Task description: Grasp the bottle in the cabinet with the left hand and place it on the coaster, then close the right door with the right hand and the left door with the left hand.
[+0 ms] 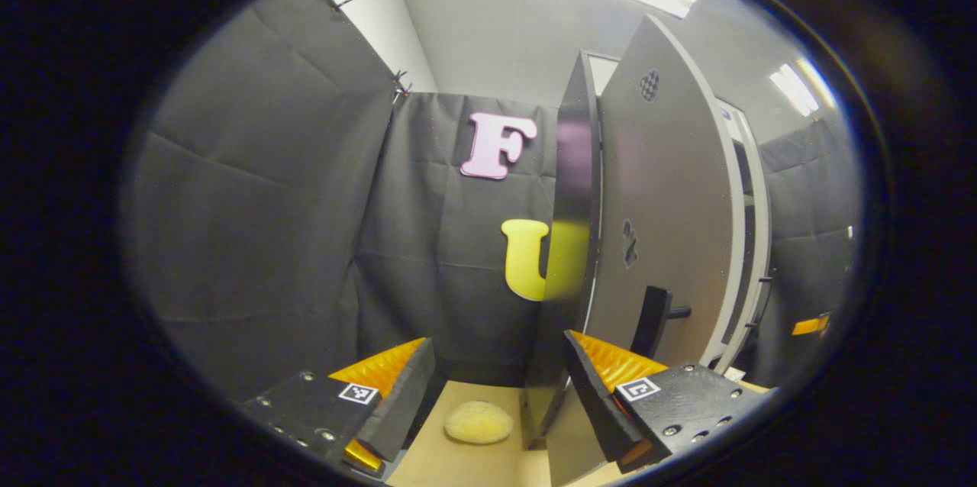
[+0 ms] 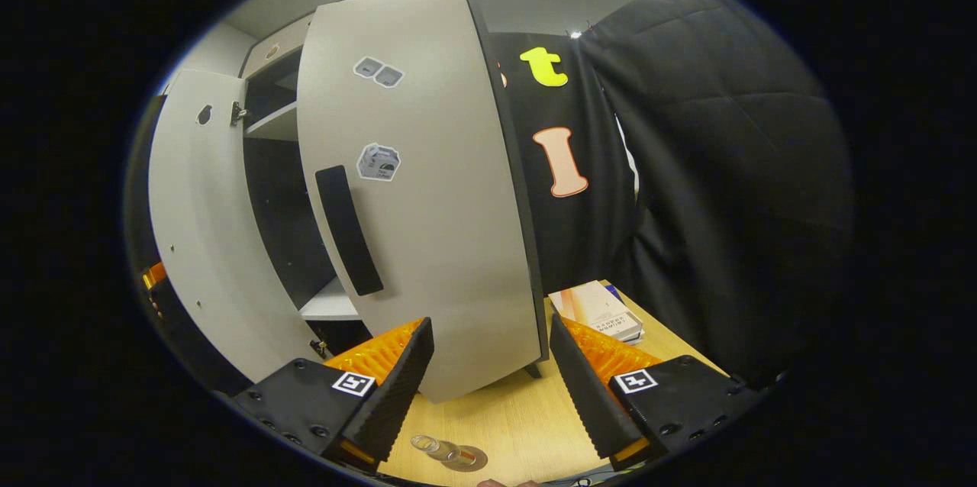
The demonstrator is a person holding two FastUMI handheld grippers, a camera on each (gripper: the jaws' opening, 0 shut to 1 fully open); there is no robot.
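You held both the left gripper (image 1: 494, 388) and the right gripper (image 2: 488, 380) spread apart and empty near the half-open right door (image 2: 427, 197), with the left door (image 1: 664, 204) swung wide and the bottle (image 2: 446, 453) resting on the coaster (image 2: 467, 459).

My right gripper view cuts off the bottle (image 2: 446, 453) at the bottom edge. The right door (image 2: 427, 189) hides most of the cabinet interior (image 2: 282, 204) from me.
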